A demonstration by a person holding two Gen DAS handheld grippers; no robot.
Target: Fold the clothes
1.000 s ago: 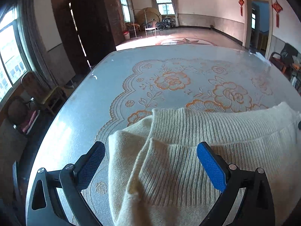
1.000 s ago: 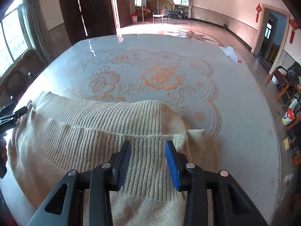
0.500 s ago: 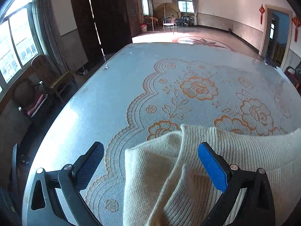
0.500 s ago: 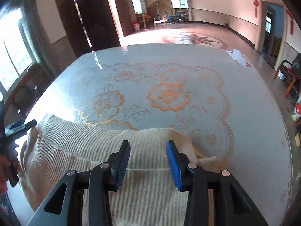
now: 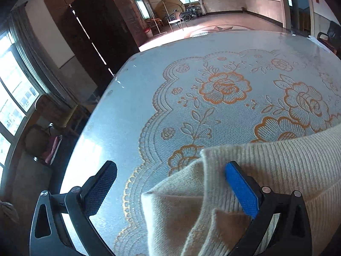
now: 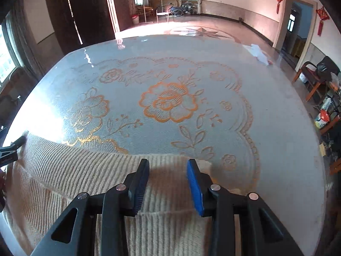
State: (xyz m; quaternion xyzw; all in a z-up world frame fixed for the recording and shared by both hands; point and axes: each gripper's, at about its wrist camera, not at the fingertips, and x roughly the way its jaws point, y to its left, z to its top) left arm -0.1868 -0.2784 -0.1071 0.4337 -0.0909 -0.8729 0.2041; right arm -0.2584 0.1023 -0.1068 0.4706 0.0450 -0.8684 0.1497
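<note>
Tongs first: the left gripper stands wide open, its dark pad off to one side over the bare cloth and its blue pad lying against the ribbed knit, nothing pinched between them. The right gripper is set much narrower, jaws closing a touch, hovering right over the sweater's folded edge; the knit shows in the gap, yet whether the pads press on it I cannot tell. One cream sweater on show, lying at the near edge of the table, a flap folded over at its left corner. Two grippers, each with one blue pad and one dark pad. In the right wrist view the tip of the left gripper peeks in at the far left, beside the sweater's other end. Tablecloth: pale lace with orange roses. No readable writing anywhere.
</note>
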